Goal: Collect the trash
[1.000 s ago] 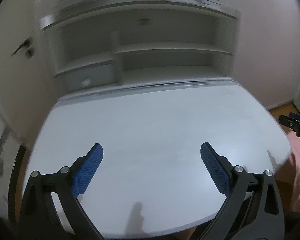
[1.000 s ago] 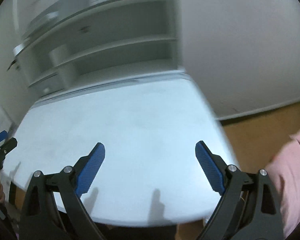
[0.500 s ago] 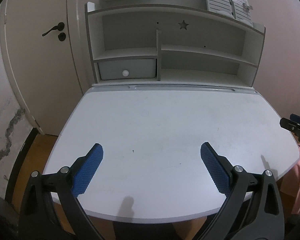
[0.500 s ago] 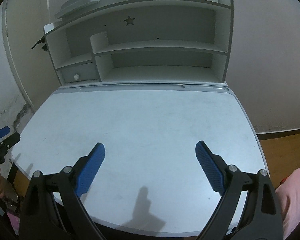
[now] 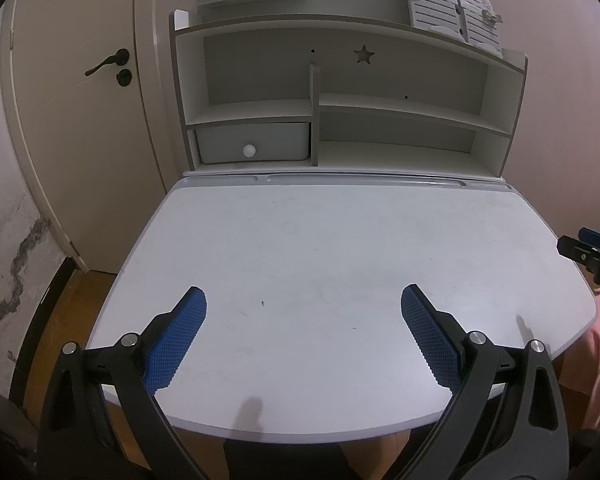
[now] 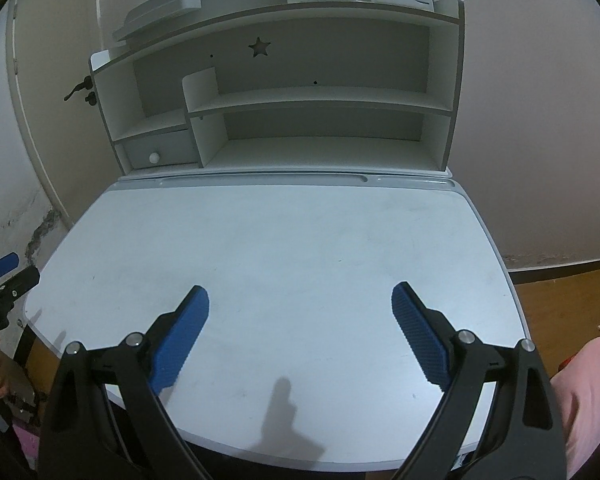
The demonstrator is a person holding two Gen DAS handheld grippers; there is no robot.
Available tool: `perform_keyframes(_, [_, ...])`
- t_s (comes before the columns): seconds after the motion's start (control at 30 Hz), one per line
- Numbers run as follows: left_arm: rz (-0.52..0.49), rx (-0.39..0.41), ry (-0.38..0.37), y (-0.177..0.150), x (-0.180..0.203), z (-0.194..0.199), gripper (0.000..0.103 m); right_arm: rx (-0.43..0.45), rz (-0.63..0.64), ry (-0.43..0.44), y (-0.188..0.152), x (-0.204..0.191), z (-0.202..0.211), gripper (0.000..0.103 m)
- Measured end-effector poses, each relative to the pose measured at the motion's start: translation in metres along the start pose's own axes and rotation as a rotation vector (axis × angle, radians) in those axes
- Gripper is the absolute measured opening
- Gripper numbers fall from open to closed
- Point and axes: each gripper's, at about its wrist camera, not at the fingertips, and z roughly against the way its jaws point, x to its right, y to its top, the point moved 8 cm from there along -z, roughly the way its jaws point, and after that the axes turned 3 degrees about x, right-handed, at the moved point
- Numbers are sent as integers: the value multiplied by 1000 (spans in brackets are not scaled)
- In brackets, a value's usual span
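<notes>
Left wrist view, right hand-held gripper (image 5: 592, 254) cropped, seemingly open

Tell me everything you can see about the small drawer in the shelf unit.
The small drawer is white, seemingly painted wood or plastic, with one round white knob in the middle of its front. It is shut, sitting in the lower left compartment of the shelf unit, behind the desk. Nothing touches it.

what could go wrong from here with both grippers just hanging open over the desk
No trash shows on the desk, so either gripper could close on nothing. The left gripper and right gripper sit side by side at the near edge; a careless swing might knock them together or against the shelf unit.
</notes>
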Motion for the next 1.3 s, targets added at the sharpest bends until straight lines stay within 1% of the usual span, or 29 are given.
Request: perform_keyframes(1.3, [-6,-11,2,-3,1,0,95,-3,15,5,-1,-1,-1,90])
